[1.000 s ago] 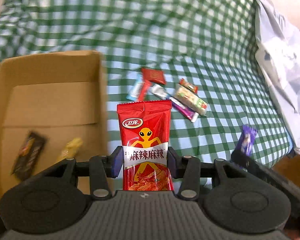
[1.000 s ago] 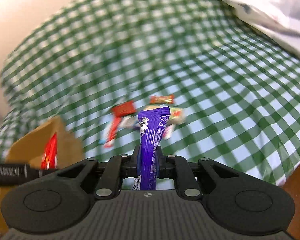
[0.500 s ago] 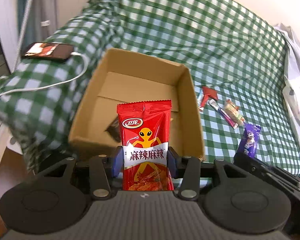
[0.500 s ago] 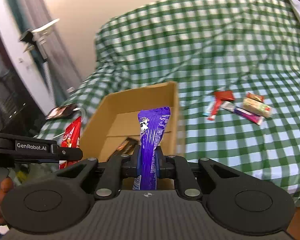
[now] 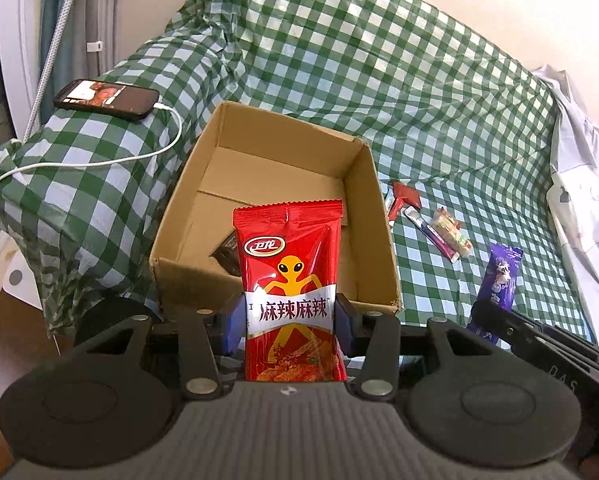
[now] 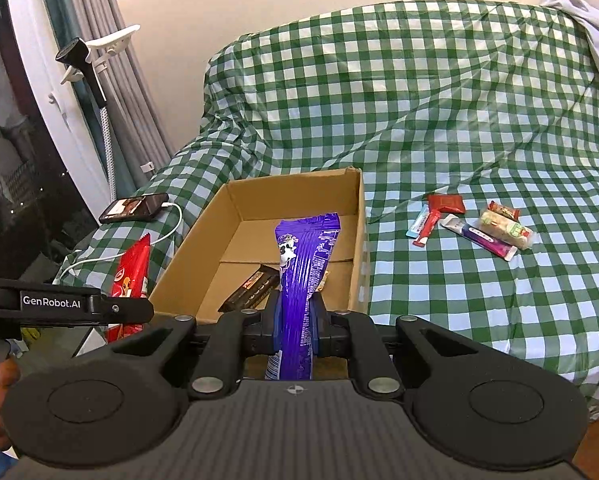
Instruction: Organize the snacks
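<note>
Two snacks are held in the grippers, five or so lie loose on the green checked cloth [image 6: 439, 92], and at least one dark bar [image 6: 252, 288] rests inside the single cardboard box [image 6: 235, 216]. The loose group sits to the right of the box, well apart from it: a red square packet [image 6: 445, 203], a thin red-and-blue stick [image 6: 423, 226], a purple-and-white bar [image 6: 477, 237], a pale wrapped roll [image 6: 505, 230] and a small red-brown candy [image 6: 503, 211]. To the left of the box a phone [image 5: 106, 99] lies on the cloth with a white cable [image 5: 99, 162] plugged in; a curtain and window frame stand beyond it. White plastic sheeting [image 5: 583, 200] lies at the far right. The left gripper [image 5: 289, 322] is closed about halfway on a red spicy-strip packet [image 5: 289, 276], held upright just before the box's near wall. The right gripper [image 6: 295, 322] is pinched narrow around a purple milk-candy wrapper [image 6: 301, 264], upright in front of the box opening.
</note>
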Available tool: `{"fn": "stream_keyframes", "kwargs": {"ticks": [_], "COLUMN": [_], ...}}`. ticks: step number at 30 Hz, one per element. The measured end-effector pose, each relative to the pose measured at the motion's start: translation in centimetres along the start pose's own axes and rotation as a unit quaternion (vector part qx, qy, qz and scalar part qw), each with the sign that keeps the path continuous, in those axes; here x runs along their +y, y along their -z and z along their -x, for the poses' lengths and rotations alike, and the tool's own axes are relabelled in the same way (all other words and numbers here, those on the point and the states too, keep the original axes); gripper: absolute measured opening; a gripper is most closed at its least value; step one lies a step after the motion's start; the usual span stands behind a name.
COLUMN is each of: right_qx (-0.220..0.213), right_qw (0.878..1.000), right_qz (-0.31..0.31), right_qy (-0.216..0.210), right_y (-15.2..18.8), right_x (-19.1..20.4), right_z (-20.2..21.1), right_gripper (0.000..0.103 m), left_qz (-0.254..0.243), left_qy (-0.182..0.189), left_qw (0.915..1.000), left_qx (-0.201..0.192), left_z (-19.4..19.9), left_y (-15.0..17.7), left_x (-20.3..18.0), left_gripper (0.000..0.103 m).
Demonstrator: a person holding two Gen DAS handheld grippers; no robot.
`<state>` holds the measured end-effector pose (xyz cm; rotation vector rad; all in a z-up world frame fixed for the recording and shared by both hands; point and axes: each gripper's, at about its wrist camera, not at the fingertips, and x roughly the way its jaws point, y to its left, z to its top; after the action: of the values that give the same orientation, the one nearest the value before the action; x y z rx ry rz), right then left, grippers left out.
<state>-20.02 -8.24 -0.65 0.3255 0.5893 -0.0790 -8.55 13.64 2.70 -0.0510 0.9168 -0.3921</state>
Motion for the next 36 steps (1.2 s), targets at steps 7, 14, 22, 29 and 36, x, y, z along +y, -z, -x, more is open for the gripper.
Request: {"fn": "stream_keyframes", "kwargs": {"ticks": [7,14,22,29,36], "right_qx": [0.01,0.021,0.038,0.046,0.041], "right_qw": [1.0,1.0,0.999,0.998,0.998], "right_qz": [0.01,0.01,0.013,0.02,0.023], "right_qy": [0.004,0.009,0.012,0.023,0.034], "right_y": [0.0,0.0,-0.1,-0.4,-1.8], "right_x": [0.7,0.6,0.6,0.6,0.5], "right_z": [-0.5,-1.1,-2.3,-3.3,-4.5], "right_gripper": [0.014,0.014,0.014,0.014,0.014], "left_qz": [0.006,0.012,0.019,0.03,0.044], "left_qy": [0.003,0.005,0.0,-0.003,-0.006], "left_qw": [1.0,0.9998,0.9996,0.9991,0.9984], "left_qx": [0.003,0.012,0.022,0.031,0.035], "left_z": [-0.2,-1.1,-2.4,-3.6,-4.8], "left_y": [0.1,0.0,-0.3,-1.0,-2.1], "left_x": [0.4,0.6,1.1,1.9,2.7], "left_gripper": [0.05,0.05,0.05,0.05,0.05]}}
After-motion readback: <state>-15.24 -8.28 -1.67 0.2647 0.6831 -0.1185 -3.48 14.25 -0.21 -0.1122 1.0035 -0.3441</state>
